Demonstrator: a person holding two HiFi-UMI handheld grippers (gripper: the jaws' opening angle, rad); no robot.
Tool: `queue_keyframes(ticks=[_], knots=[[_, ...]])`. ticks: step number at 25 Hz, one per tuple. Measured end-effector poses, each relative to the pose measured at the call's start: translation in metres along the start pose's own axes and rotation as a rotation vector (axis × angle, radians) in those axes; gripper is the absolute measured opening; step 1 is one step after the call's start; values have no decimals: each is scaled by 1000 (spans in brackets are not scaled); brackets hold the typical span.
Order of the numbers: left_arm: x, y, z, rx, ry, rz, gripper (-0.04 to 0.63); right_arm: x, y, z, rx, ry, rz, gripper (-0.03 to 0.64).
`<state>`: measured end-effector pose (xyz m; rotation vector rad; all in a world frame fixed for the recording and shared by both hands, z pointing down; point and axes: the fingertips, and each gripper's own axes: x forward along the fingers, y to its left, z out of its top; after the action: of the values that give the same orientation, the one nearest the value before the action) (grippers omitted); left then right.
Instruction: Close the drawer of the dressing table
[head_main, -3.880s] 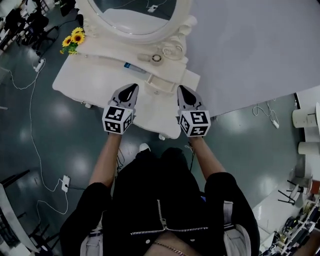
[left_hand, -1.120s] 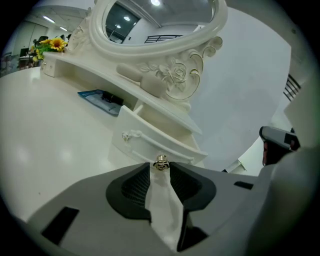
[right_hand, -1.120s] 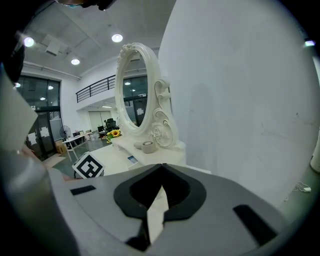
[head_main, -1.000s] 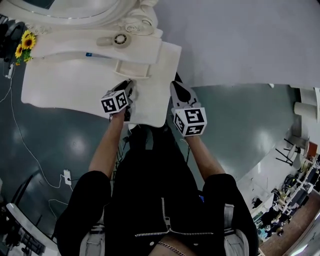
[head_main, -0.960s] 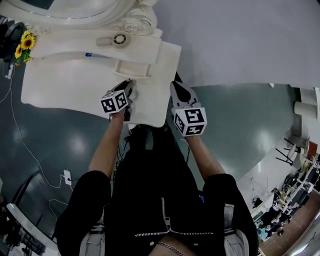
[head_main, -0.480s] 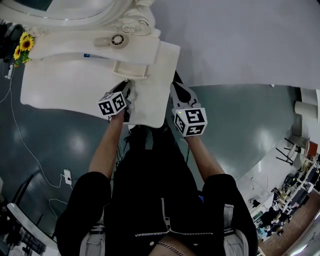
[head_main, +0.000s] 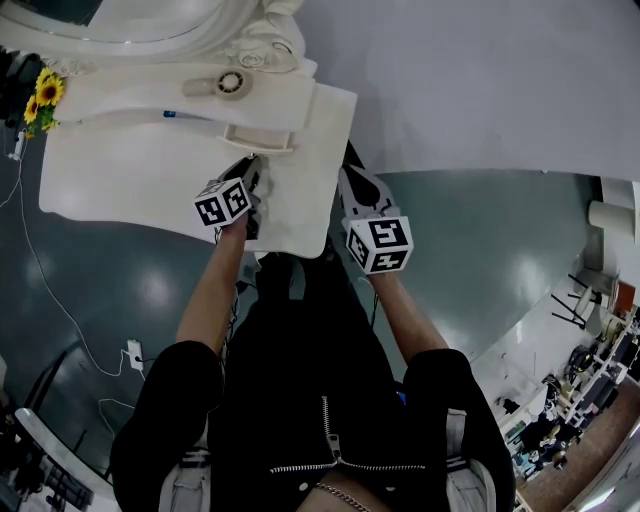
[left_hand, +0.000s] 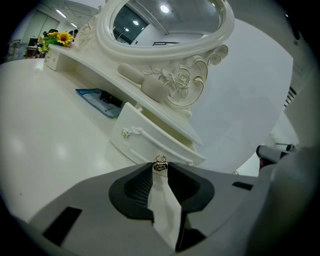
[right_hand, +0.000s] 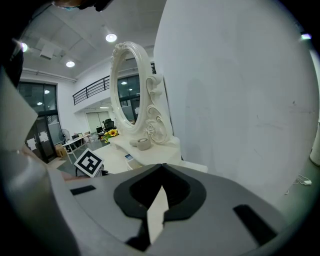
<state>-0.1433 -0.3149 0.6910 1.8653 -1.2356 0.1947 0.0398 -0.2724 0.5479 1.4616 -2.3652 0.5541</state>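
Drawer knob (left_hand: 160, 163) in just-closed left gripper (left_hand: 160, 168).

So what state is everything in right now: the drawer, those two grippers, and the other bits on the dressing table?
Drawer: open, pulled partly out.
Left gripper: jaws have just been closing, now shut on the drawer knob.
Right gripper: jaws together, nothing between them.
Mirror: upright.
Roll of tape: lying flat below the mirror.
Sunflowers: standing upright.
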Motion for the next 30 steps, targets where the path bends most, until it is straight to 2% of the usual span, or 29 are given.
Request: queue_keyframes(ticks=[30], knots=[[32, 0, 22, -3, -7, -2, 104, 8, -19, 3, 17, 10, -3, 6]])
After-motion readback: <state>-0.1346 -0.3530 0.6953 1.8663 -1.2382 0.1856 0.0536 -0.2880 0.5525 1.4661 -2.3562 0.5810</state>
